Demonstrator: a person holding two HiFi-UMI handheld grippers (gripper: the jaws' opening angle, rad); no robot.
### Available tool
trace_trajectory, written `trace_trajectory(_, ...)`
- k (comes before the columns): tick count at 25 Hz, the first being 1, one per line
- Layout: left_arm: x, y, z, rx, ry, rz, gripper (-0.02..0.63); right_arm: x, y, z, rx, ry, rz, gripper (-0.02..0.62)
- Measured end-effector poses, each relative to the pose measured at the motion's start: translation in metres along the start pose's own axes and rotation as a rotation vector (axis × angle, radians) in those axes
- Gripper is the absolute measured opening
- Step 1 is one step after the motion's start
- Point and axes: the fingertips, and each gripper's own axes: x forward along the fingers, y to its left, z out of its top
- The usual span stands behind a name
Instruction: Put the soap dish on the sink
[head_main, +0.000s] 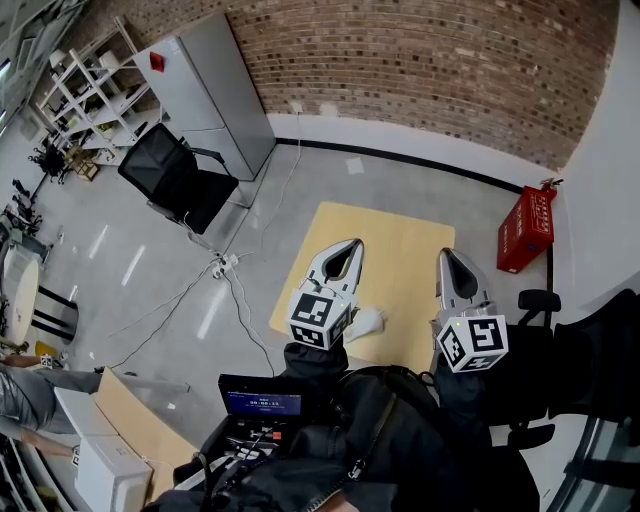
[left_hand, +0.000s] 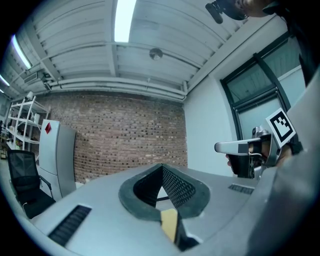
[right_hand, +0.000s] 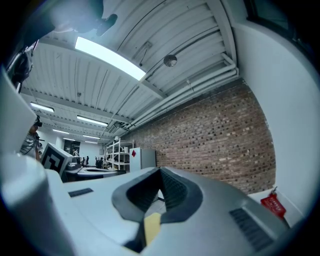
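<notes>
I hold both grippers out in front of me, level and side by side. They hang over open floor (head_main: 140, 250), not over any table. My left gripper (head_main: 351, 245) is closed. In the left gripper view its ribbed pads (left_hand: 177, 187) meet at the tip with nothing between them, and only the brick wall (left_hand: 125, 135) lies beyond. My right gripper (head_main: 449, 256) is closed and empty in the same way, its pads (right_hand: 172, 187) drawn together to a point. Seen from the left gripper view, it sits just beside the left one but clear of it.

The soap dish shows in none of the views, and neither does the sink, so I cannot say where either is. Below me lie a yellow mat (head_main: 400, 255) and cables (head_main: 235, 290) trailing over the floor. Further off are a grey cabinet (head_main: 210, 90), a black chair (head_main: 170, 175) and a red box (head_main: 527, 230) against the wall.

I judge this to be a resting or ready pose, not a working one. The jaws are shut because there is nothing to carry, and the grippers are level because they are aimed at no target. The task does not look begun. I would first have to find the dish, then open one gripper before closing in on it.
</notes>
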Motion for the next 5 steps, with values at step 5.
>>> trace_trajectory(5,-0.0004,0.002,0.0001,-0.002,0.0,-0.007,0.003,0.0042,0.0053,-0.0002,-0.001,0.0,0.007,0.005)
